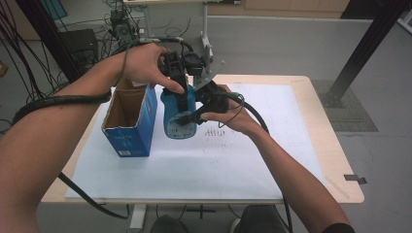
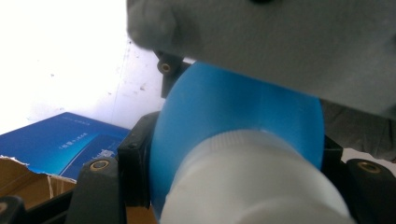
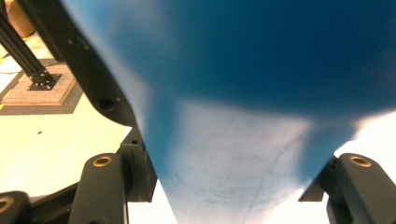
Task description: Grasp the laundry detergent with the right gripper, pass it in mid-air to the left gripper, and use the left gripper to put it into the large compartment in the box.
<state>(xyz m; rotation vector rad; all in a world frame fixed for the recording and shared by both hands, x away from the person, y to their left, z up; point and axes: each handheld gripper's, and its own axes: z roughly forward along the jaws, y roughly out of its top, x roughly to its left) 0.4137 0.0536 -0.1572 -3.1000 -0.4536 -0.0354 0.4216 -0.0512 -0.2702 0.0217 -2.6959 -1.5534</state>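
Overhead, open box (image 1: pixel 130 119) beside bottle (image 1: pixel 177 114), left gripper (image 1: pixel 180 82) jaws clamped on bottle, right gripper (image 1: pixel 194 116) jaws unclear.

You have a blue bottle (image 1: pixel 176 115) standing upright on the white mat, just beside the open blue box (image 1: pixel 130 121), at the box's three o'clock. Its body is glossy blue with a pale label low on the front. Up close, its white ribbed cap (image 2: pixel 252 182) sits on the neck. The box stands on end, flaps open, brown cardboard inside.
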